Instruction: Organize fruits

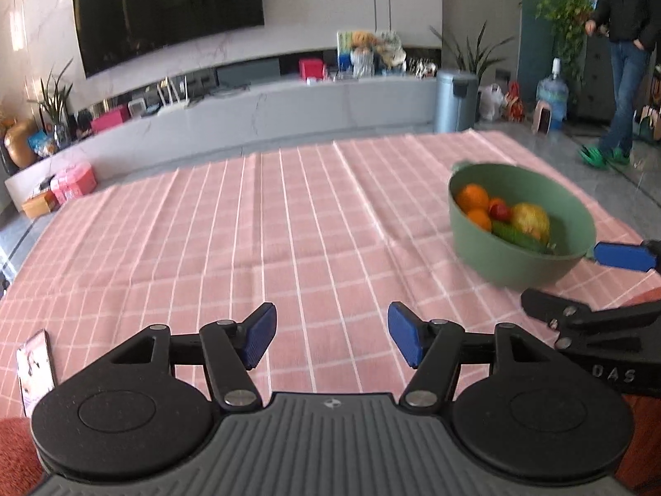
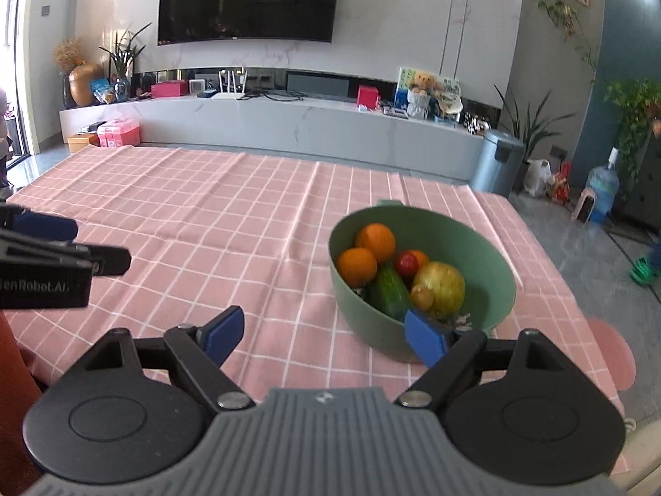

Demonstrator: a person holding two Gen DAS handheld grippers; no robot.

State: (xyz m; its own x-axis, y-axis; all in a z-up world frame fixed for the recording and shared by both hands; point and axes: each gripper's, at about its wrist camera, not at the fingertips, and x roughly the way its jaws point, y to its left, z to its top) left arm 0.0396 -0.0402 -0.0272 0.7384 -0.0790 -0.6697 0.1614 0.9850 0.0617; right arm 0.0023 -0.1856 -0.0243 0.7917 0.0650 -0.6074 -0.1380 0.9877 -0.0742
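A green bowl (image 2: 487, 264) stands on the pink checked tablecloth (image 2: 206, 227), holding two oranges (image 2: 372, 244), a cucumber (image 2: 386, 291), a red tomato (image 2: 407, 263) and a yellow-green fruit (image 2: 444, 283). My right gripper (image 2: 326, 335) is open and empty, low in front of the bowl, its right finger overlapping the bowl's near side. My left gripper (image 1: 330, 337) is open and empty over bare cloth, left of the bowl (image 1: 516, 256). The right gripper also shows in the left wrist view (image 1: 578, 281), and the left gripper shows in the right wrist view (image 2: 82, 244).
A card or phone (image 1: 35, 368) lies on the cloth at the near left. Beyond the table are a TV wall unit (image 2: 289, 124), a bin (image 2: 498, 161) and a person (image 1: 628, 41) standing at the far right.
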